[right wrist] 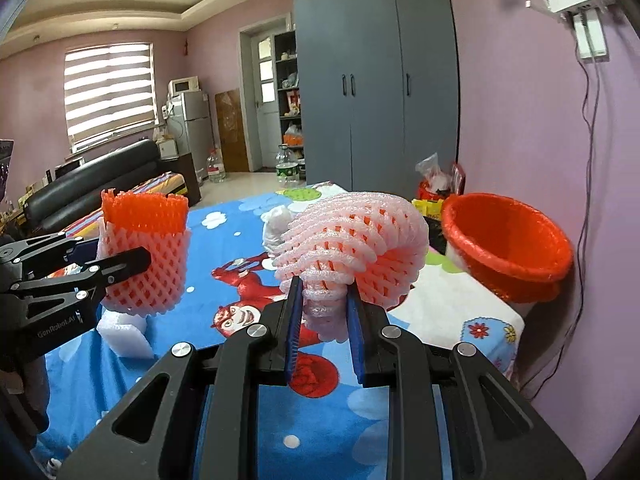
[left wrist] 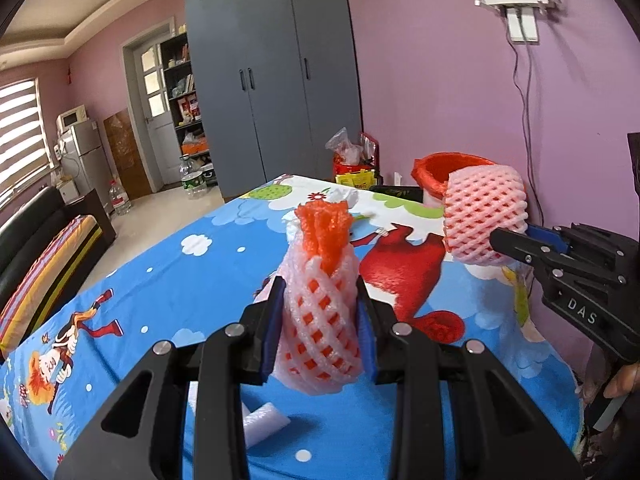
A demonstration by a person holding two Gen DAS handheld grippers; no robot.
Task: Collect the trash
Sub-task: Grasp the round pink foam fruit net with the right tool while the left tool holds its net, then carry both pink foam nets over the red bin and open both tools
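My left gripper (left wrist: 320,312) is shut on a pink foam net sleeve with an orange net inside (left wrist: 320,304), held above the table; it also shows in the right wrist view (right wrist: 146,256). My right gripper (right wrist: 324,312) is shut on a pink foam net (right wrist: 352,248), squeezing its lower end; in the left wrist view that net (left wrist: 484,216) hangs near the orange basin (left wrist: 436,172). The orange basin (right wrist: 508,240) stands at the table's far right by the wall.
The table has a blue cartoon cloth (left wrist: 168,280). White foam pieces lie on it (left wrist: 264,424) (right wrist: 124,332), and a crumpled white piece (right wrist: 276,224) lies farther back. A purple wall (right wrist: 520,120) is to the right; a bag of clutter (left wrist: 352,160) sits past the table.
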